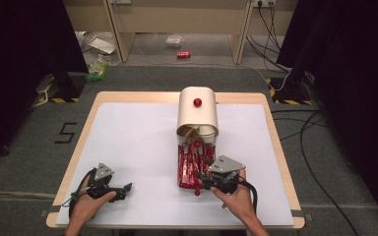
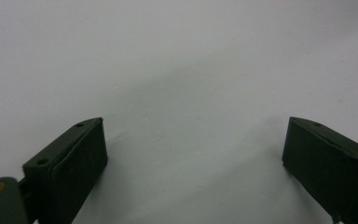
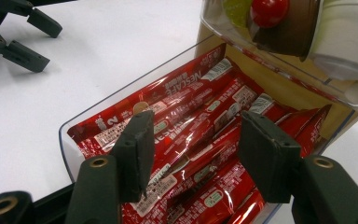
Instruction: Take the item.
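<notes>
A cream dispenser box (image 1: 197, 115) with a red knob (image 1: 197, 102) stands at the middle back of the white mat (image 1: 133, 142). Its clear lower drawer (image 1: 181, 183) is pulled out toward me and holds several red Nescafe sachets (image 1: 189, 164). My right gripper (image 1: 202, 180) is at the drawer's front end. In the right gripper view it (image 3: 198, 126) is open, with its jaws hovering over the sachets (image 3: 191, 93) inside the drawer wall (image 3: 65, 140). My left gripper (image 1: 125, 189) lies open on the bare mat at the front left, nothing between its jaws (image 2: 196, 123).
Above the drawer, a clear upper tray (image 3: 223, 39) holds white cups (image 3: 349, 37) behind a red knob (image 3: 268, 10). The left gripper (image 3: 23, 32) lies off to the drawer's left. A red can (image 1: 183, 54) and cables (image 1: 305, 147) lie on the floor beyond the table.
</notes>
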`<state>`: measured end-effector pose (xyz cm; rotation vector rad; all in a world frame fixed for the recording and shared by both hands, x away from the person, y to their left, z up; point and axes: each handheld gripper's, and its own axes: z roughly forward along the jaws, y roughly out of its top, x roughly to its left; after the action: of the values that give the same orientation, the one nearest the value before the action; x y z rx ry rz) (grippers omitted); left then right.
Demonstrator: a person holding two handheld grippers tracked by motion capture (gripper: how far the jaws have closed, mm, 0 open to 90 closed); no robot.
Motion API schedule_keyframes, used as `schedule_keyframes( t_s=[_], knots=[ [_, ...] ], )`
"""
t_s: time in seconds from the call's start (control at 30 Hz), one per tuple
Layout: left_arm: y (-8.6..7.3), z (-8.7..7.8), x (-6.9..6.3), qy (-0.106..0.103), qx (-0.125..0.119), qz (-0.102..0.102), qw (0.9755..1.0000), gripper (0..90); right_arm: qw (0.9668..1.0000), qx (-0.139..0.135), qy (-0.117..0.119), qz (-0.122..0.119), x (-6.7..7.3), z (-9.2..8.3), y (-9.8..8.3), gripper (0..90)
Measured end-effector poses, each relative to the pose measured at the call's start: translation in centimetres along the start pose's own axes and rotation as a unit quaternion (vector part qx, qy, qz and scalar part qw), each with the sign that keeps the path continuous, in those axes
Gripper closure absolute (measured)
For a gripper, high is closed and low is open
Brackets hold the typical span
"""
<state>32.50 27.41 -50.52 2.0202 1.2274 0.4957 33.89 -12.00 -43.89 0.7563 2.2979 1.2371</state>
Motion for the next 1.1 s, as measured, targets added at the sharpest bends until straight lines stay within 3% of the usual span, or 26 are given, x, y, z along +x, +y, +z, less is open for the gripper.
schedule_keyframes(
  t_s=[0.3, 0.5, 0.93, 1.1],
  knots=[
    [0.0, 0.0, 0.0, -0.001, 0.0, -0.001, 1.0, 5.7, 0.9999, 0.011, -0.01, -0.005, -0.1, 0.4, 0.0, 50.8],
    [0.0, 0.0, 0.0, 0.0, 0.0, 0.0, 1.0, 5.7, 0.9991, 0.034, -0.021, -0.015, 0.1, 1.1, -0.1, 56.0],
    [0.0, 0.0, 0.0, 0.0, -0.001, 0.0, 1.0, 5.7, 0.9979, 0.052, -0.038, 0.013, -0.3, 2.2, 0.1, 59.0],
    [0.0, 0.0, 0.0, 0.0, -0.001, -0.001, 1.0, 5.7, 0.9974, 0.055, -0.044, 0.013, -0.2, 2.4, 0.3, 61.1]
  ],
)
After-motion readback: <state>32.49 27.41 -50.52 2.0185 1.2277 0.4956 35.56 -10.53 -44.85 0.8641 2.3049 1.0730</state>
